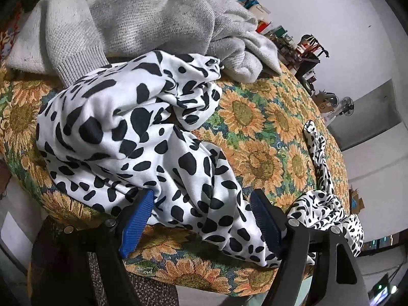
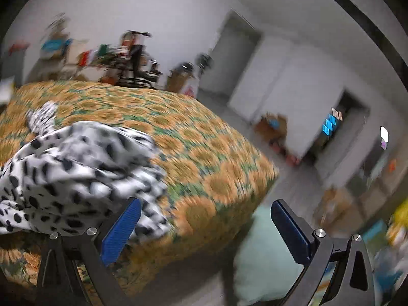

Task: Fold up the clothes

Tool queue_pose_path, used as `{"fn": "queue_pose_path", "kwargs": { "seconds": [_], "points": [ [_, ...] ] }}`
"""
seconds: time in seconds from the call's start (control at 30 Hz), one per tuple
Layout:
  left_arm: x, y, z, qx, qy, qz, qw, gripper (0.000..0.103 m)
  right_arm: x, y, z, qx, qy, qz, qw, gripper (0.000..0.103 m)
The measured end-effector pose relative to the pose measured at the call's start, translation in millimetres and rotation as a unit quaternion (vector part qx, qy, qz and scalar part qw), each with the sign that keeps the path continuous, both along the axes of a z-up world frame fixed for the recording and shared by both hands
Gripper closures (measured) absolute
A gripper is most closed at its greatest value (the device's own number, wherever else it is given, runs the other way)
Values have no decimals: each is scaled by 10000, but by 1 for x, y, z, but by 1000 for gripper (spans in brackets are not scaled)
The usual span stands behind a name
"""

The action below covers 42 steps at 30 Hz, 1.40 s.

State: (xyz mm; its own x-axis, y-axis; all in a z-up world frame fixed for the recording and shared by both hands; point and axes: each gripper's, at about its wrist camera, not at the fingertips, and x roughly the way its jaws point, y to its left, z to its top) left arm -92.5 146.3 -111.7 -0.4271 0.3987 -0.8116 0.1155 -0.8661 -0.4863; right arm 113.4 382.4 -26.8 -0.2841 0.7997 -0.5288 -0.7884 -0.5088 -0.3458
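L wrist: spotted garment (image 1: pixel 142 137), no labels.

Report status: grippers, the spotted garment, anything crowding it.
Left gripper open, spotted garment between its fingers, unclamped. Right gripper open, empty, beside the garment. Garment crumpled on sunflower tablecloth. Grey knit sweater heaped against it.

White garment (image 1: pixel 122 132) with irregular black spots, cow-hide style. Behind it a pale grey knitted sweater (image 1: pixel 142 17), ribbed at the cuff. Table cover (image 1: pixel 257 137) woven with orange-yellow sunflowers on green and blue; gripper pads (image 1: pixel 137 219) blue on black frames.
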Motion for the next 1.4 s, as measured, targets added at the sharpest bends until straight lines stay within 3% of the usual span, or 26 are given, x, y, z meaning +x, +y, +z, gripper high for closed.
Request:
{"fn": "queue_pose_path", "kwargs": {
  "seconds": [0.07,0.1,0.17,0.27,0.37,0.43,0.47,0.53,0.6,0.67,0.73,0.9,0.97,1.0,1.03,1.07,1.13,1.27,1.4],
  "points": [
    [-3,4,2,61,52,11,10000,25,17,14,5,-234,518,-468,9973,4],
    [-1,6,5,136,115,-2,9998,25,23,16,11,-375,901,-426,9943,10],
    [0,12,18,417,360,-118,9984,25,33,17,22,-644,1582,-78,9853,11],
    [-7,38,47,684,716,-609,9932,25,11,4,31,-843,1824,969,9748,11],
    [-19,78,73,663,950,-1105,9871,25,-33,-14,23,-750,1587,1759,9686,12],
    [-32,108,81,643,1058,-1309,9836,25,-57,-18,9,-682,1247,1910,9713,12],
    [-38,123,84,629,1104,-1405,9819,25,-66,-17,-5,-918,1002,1961,9711,12],
    [-50,151,84,524,1085,-1636,9791,25,-77,-13,-37,-1646,608,2105,9617,38],
    [-62,182,81,345,1032,-1890,9759,25,-69,-17,-67,-2226,432,2198,9488,41],
    [-68,209,72,50,947,-2097,9731,25,-51,-34,-81,-1806,213,2432,9528,45],
    [-78,242,58,-279,763,-2264,9706,25,-31,-39,-86,-2017,389,2415,9484,51],
    [-98,316,16,-897,149,-2636,9603,25,1,-18,-103,-3238,1210,1887,9192,47],
    [-90,333,17,-1173,517,-2758,9526,32,8,-8,-110,-3618,1456,1653,9058,37],
    [-86,340,17,-1243,651,-2911,9463,45,9,-4,-113,-3698,1489,1573,9035,33],
    [-82,342,15,-1353,768,-2978,9419,61,9,-2,-114,-3720,1478,1523,9036,30],
    [-79,341,13,-1511,908,-2965,9386,70,9,-2,-113,-3678,1428,1474,9070,27],
    [-78,320,12,-1053,908,-2769,9508,87,7,-2,-110,-3563,1308,1365,9151,18],
    [-77,251,26,-64,933,-2098,9733,89,9,-8,-95,-3232,1354,1373,9265,17],
    [-65,152,59,406,1470,-1309,9796,90,11,-20,-74,-2792,1439,1544,9368,16]
  ]
}}
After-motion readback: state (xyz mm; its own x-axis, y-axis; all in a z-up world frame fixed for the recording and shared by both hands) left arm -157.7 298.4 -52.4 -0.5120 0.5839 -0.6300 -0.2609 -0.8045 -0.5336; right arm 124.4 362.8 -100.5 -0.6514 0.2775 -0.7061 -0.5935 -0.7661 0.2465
